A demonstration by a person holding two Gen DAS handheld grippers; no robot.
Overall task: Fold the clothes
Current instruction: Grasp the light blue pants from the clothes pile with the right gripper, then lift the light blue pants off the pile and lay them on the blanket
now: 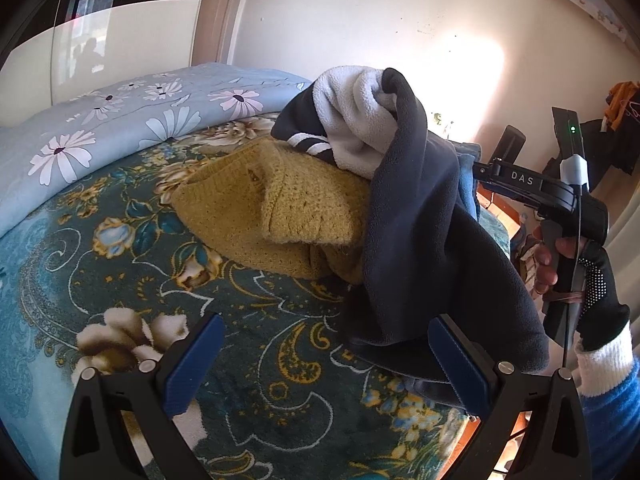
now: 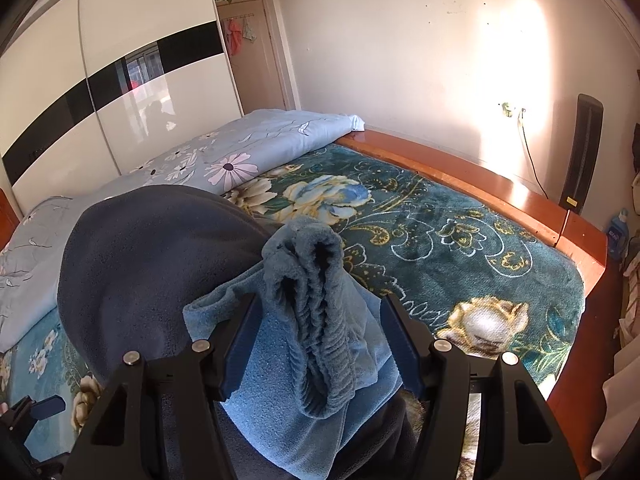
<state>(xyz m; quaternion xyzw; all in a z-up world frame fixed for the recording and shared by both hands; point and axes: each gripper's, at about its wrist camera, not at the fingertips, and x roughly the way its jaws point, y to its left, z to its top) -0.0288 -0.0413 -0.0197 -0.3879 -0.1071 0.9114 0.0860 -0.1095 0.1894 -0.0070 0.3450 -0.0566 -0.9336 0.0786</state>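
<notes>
A dark navy fleece garment (image 1: 420,240) with a white lining hangs lifted over the bed, above a mustard knitted sweater (image 1: 272,208). My left gripper (image 1: 324,364) is open and empty, low over the bed, with the fleece's lower edge by its right finger. In the right wrist view my right gripper (image 2: 320,344) is shut on a bunched light-blue fleece garment (image 2: 316,320) with a ribbed hem. The navy fleece (image 2: 152,264) drapes over its left side. The right gripper body and gloved hand (image 1: 576,240) show in the left wrist view.
The bed has a teal floral blanket (image 2: 460,240) and a folded light-blue flowered quilt (image 1: 100,128) at the far side. A wooden bed frame (image 2: 480,184) runs along the wall. A wardrobe (image 2: 100,80) stands at the left. Clothes hang at the right (image 1: 616,136).
</notes>
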